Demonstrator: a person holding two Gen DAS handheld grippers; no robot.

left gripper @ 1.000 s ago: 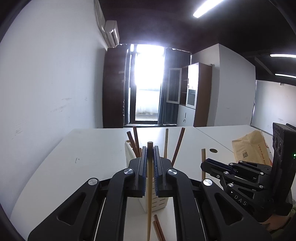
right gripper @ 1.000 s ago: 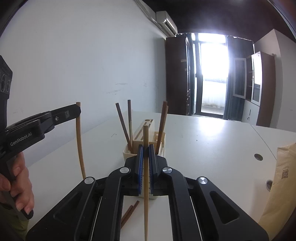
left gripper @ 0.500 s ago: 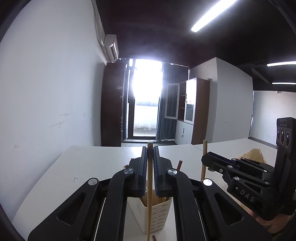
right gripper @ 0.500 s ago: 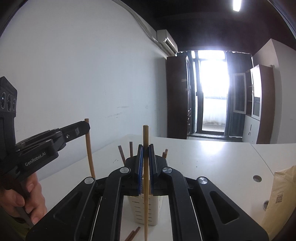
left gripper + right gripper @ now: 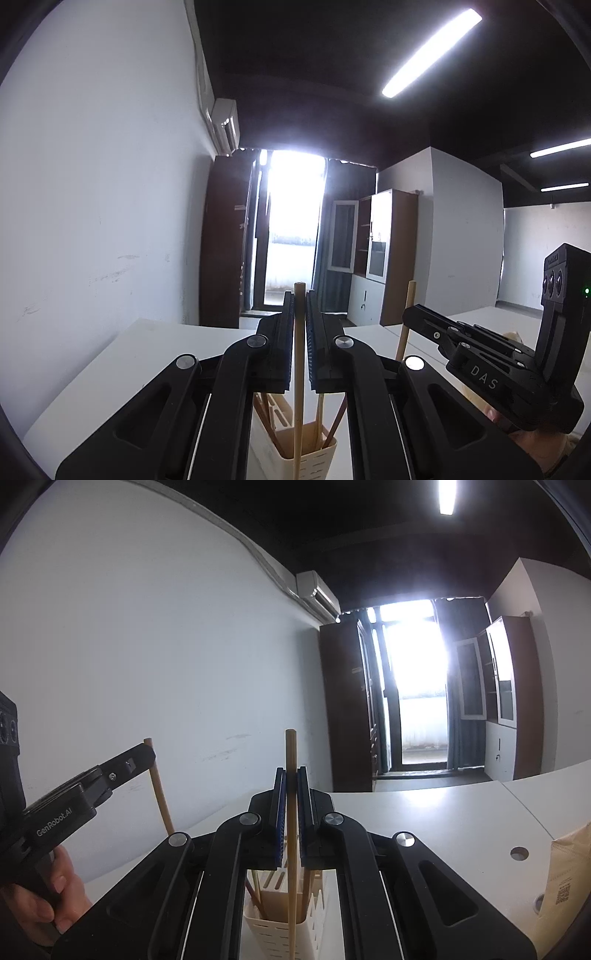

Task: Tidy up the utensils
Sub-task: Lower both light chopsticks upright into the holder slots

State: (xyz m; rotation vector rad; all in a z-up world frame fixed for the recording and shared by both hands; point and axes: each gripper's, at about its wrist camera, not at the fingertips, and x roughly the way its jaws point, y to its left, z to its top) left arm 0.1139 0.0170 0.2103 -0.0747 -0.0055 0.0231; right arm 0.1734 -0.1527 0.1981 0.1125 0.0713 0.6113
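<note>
Fingers (image 5: pixel 284 343) of the left gripper (image 5: pixel 300 295) are pressed together on a pale wooden chopstick (image 5: pixel 299 369), held upright with its top just above the fingertips and its lower end hanging over the holder. The right gripper (image 5: pixel 291 771) is clamped the same way on a second pale chopstick (image 5: pixel 291 812), also upright, top standing clear above the blue-lined pads (image 5: pixel 280 812).

Container: a cream slotted utensil holder (image 5: pixel 317 461) stands on the white table (image 5: pixel 129 362) directly below both grippers. It holds several chopsticks — darker brown ones leaning left and right, and at least one pale one; the exact count is hidden by the gripper bodies. In the right wrist view the same holder (image 5: pixel 273 938) shows an inner divider; which compartment each stick sits in cannot be told.

Surroundings: each gripper appears in the other's view, side by side and near but apart, with a hand (image 5: pixel 40 901) on the left handle. A brown paper envelope (image 5: pixel 565 886) lies at the table's right edge, beside round cable holes (image 5: pixel 519 853). White wall to the left, air conditioner (image 5: pixel 226 125) high on it, bright doorway (image 5: pixel 291 229) and cabinets beyond. Nothing stands between the held chopsticks and the holder's mouth.

Change from a second ago: both grippers have risen and tilted up to level, so the holder now sits at the bottom edge of both views, and the loose dark chopsticks on the table in front of it have dropped out of sight. Grip on both sticks is unchanged.
</note>
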